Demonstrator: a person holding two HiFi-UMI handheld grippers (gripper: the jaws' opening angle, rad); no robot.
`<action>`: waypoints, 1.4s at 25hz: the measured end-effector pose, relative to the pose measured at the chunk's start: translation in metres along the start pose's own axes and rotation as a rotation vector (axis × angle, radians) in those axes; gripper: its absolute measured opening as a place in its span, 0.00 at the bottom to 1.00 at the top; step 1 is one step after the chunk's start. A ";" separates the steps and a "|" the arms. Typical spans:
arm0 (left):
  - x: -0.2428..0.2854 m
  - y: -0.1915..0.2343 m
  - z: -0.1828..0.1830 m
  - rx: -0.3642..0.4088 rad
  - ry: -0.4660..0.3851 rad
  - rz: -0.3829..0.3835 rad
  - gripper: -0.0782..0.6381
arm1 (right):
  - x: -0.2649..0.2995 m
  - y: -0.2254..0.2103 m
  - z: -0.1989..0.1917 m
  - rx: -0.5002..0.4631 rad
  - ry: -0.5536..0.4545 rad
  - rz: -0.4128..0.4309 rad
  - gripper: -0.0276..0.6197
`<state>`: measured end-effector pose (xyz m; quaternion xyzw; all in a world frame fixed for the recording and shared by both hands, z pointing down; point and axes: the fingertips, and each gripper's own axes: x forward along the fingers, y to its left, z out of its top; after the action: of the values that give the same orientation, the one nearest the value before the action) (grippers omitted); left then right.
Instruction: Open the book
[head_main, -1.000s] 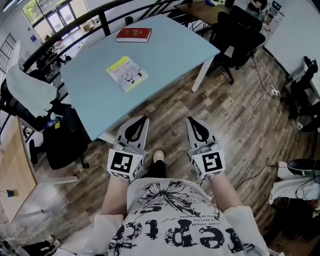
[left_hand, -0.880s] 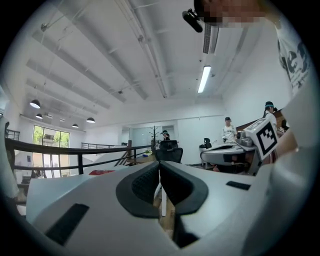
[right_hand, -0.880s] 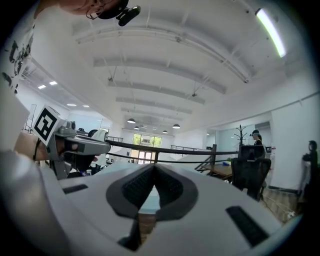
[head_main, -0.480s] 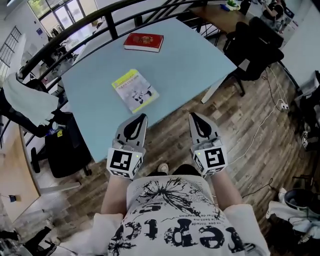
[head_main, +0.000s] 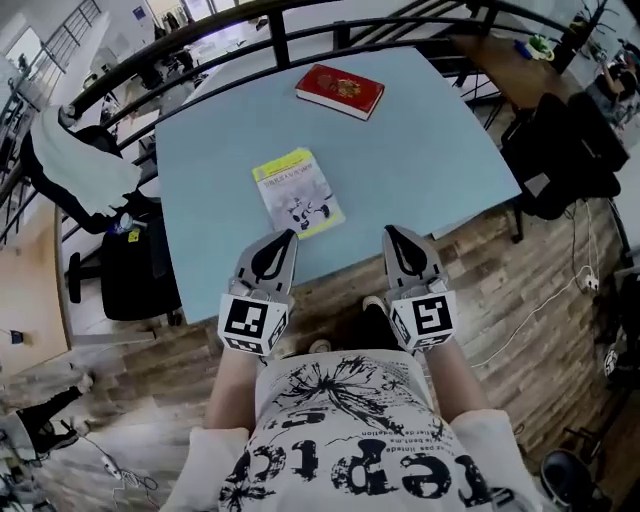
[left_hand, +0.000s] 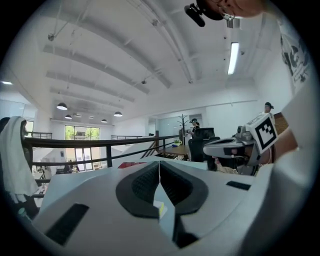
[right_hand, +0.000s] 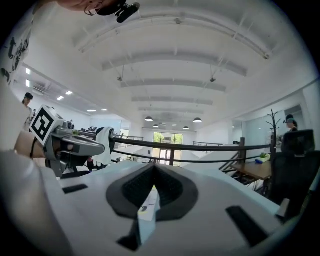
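- A light blue table (head_main: 430, 150) stands on wood flooring, directly in front of a person.
- A white cloth (head_main: 80, 165) hangs over a chair at the table's left.
- The left gripper (head_main: 289, 235) and right gripper (head_main: 389, 231) are held side by side at the table's near edge, each with jaws pressed together on nothing.
- A yellow book (head_main: 297, 192) lies closed and flat near the left gripper's tip.
- A red book (head_main: 340, 90) lies closed at the far side.

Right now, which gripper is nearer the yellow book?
Left. The left gripper sits just short of the yellow book; the right gripper is farther off, toward its right.
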<state>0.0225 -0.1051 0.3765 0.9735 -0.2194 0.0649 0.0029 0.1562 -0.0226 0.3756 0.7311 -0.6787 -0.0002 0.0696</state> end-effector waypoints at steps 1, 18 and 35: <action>0.007 0.003 -0.001 -0.009 0.004 0.030 0.14 | 0.010 -0.007 -0.001 -0.001 0.001 0.031 0.06; 0.130 0.005 -0.115 -0.214 0.247 0.375 0.14 | 0.126 -0.085 -0.054 -0.054 0.093 0.462 0.06; 0.202 -0.001 -0.233 -0.212 0.562 0.383 0.35 | 0.165 -0.126 -0.116 -0.059 0.201 0.507 0.06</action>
<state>0.1744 -0.1822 0.6335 0.8530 -0.3942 0.3063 0.1518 0.3052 -0.1659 0.4929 0.5320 -0.8293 0.0700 0.1559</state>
